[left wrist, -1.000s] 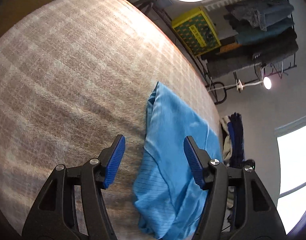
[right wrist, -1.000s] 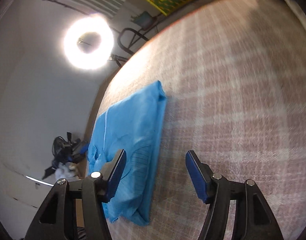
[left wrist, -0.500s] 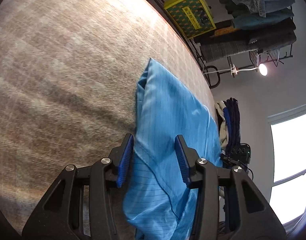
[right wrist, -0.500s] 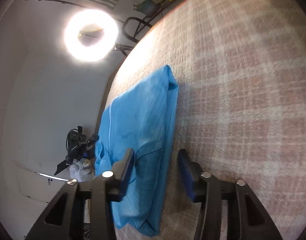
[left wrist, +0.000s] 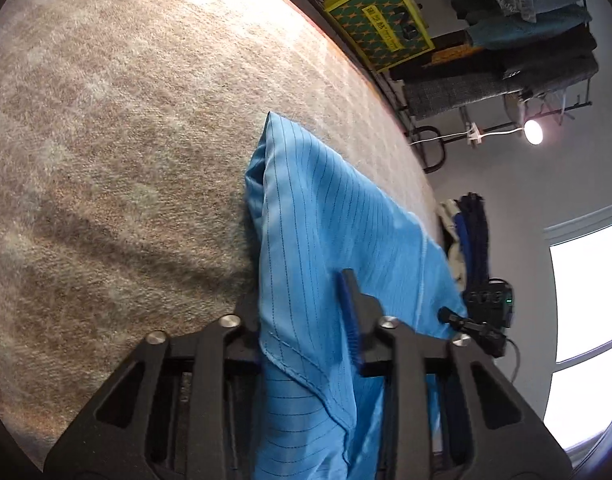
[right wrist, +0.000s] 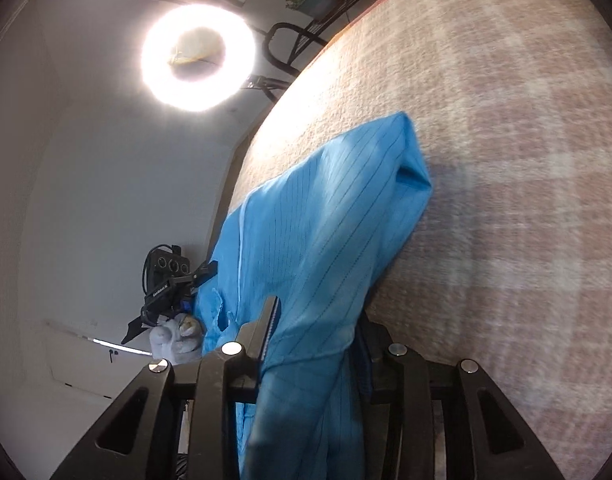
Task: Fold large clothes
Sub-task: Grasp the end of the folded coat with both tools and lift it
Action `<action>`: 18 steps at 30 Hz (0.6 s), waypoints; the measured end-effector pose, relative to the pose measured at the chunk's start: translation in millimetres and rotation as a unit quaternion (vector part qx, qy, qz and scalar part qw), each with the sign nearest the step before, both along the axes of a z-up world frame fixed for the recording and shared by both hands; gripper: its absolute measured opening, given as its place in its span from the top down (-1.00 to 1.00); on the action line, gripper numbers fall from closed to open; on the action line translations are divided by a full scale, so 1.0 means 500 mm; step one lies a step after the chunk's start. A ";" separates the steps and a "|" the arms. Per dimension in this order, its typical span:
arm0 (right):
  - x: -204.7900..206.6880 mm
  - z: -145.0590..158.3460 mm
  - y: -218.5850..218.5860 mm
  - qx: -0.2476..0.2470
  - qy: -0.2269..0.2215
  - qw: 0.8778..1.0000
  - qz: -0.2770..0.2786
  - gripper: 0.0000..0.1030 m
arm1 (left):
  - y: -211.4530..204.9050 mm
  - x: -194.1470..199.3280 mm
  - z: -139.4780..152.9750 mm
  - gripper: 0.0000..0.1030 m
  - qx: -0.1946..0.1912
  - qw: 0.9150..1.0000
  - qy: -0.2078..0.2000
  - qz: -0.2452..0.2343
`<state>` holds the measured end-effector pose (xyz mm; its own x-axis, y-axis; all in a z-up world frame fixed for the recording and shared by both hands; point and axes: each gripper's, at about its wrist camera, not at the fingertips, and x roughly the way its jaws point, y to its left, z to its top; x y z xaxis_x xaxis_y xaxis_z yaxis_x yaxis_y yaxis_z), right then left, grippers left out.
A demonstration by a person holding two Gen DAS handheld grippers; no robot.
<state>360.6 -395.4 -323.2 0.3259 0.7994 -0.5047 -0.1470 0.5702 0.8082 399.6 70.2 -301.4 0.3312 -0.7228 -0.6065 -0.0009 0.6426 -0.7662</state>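
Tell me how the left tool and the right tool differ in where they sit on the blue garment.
The left tool straddles the blue garment at its edge beside the open plaid cloth; the right tool straddles its opposite side. In its own view, the left tool's left finger is hidden by fabric; the right tool's right finger is. Both are closing with fabric between the fingers.

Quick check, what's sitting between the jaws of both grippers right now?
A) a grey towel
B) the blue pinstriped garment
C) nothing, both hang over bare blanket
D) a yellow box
B: the blue pinstriped garment runs between the jaws of the left gripper and, in the right wrist view, of the right gripper; both sets of jaws are closing around the fabric.
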 end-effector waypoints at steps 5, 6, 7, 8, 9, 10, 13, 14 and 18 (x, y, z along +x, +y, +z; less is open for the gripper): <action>-0.017 0.026 0.032 -0.062 -0.019 0.998 -0.004 0.70 | -0.026 -0.022 0.034 0.77 0.053 0.998 -0.032 0.002; -0.024 0.037 0.038 -0.076 -0.027 0.997 -0.005 0.76 | -0.036 -0.027 0.047 0.81 0.068 0.997 -0.042 -0.001; -0.029 0.047 0.041 -0.088 -0.033 0.996 -0.006 0.79 | -0.045 -0.034 0.061 0.83 0.084 0.995 -0.053 -0.003; -0.034 0.058 0.048 -0.100 -0.040 0.994 -0.006 0.85 | -0.052 -0.039 0.071 0.85 0.096 0.994 -0.060 -0.005; -0.041 0.070 0.055 -0.113 -0.048 0.992 -0.006 0.88 | -0.062 -0.046 0.085 0.87 0.110 0.991 -0.070 -0.009; -0.051 0.086 0.064 -0.132 -0.058 0.990 -0.004 0.88 | -0.068 -0.051 0.096 0.89 0.120 0.990 -0.078 -0.012; -0.072 0.125 0.084 -0.171 -0.085 0.982 0.003 0.91 | -0.083 -0.076 0.131 0.90 0.132 0.987 -0.095 -0.015; -0.082 0.139 0.090 -0.182 -0.094 0.979 0.005 0.92 | -0.085 -0.080 0.138 0.90 0.131 0.987 -0.096 -0.015; -0.121 0.183 0.106 -0.213 -0.115 0.970 0.002 0.92 | -0.102 -0.111 0.182 0.91 0.135 0.984 -0.111 -0.021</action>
